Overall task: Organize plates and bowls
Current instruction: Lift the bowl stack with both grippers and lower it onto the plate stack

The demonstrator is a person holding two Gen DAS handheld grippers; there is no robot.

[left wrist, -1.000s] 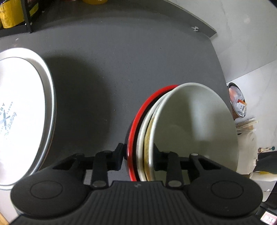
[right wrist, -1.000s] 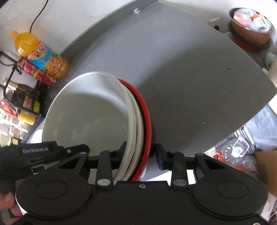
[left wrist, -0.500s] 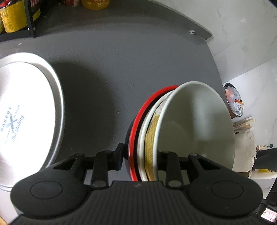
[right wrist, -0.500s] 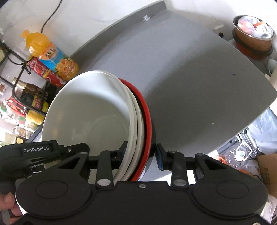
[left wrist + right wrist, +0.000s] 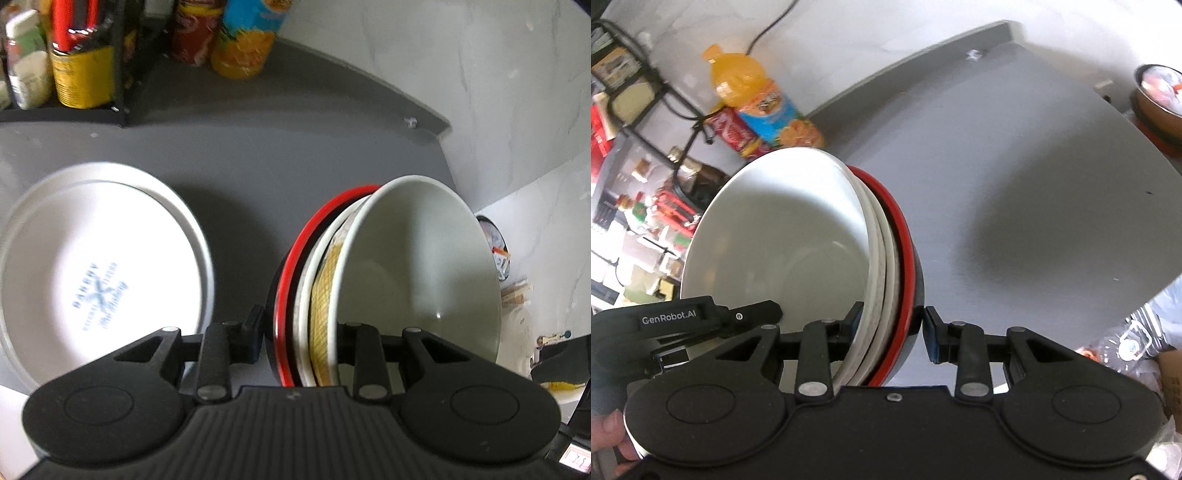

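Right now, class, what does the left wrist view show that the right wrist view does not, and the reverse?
Only the left wrist view shows the white plates with blue print lying on the grey counter. Only the right wrist view shows the metal bowl past the counter's far edge and the left hand-held gripper. Both show the stack of bowls, clamped at its rim, and the orange juice bottle.

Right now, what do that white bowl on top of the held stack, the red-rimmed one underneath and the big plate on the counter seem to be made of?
White bowl: probably glazed ceramic, smooth with a soft sheen. Red-rimmed bowl: glossy red inside, black outside, looks like lacquered plastic or melamine; uncertain. Big plate: white glazed ceramic by its look, with a blue printed mark.
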